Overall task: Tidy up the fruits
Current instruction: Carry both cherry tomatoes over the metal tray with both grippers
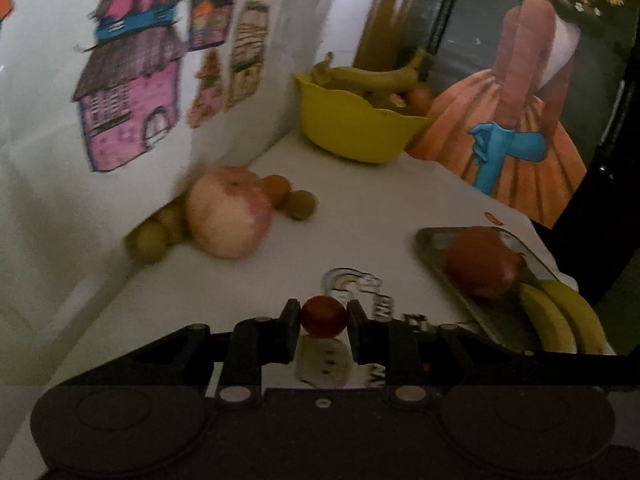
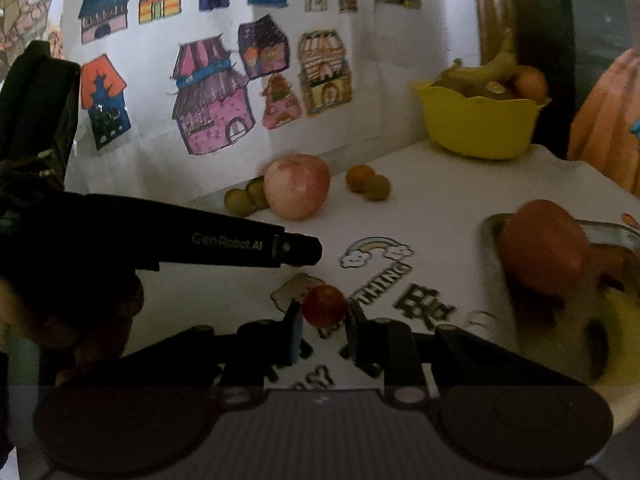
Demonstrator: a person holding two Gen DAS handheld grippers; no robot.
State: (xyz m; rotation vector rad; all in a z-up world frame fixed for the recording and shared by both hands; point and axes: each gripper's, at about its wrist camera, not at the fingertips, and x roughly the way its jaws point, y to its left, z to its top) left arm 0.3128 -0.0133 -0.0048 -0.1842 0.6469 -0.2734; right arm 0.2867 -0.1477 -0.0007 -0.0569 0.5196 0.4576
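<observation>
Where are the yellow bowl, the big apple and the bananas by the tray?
Yellow bowl [image 1: 352, 128]: left wrist view, on its front wall.
Apple [image 2: 297, 191]: right wrist view, middle of its pink skin.
Bananas [image 1: 560, 320]: left wrist view, on the nearer banana's middle.

- Bare counter [image 1: 360, 208] lies open between the apple [image 1: 230, 212] cluster and the metal tray [image 1: 480, 320].
- Yellow bowl [image 1: 352, 128] blocks the far corner.
</observation>
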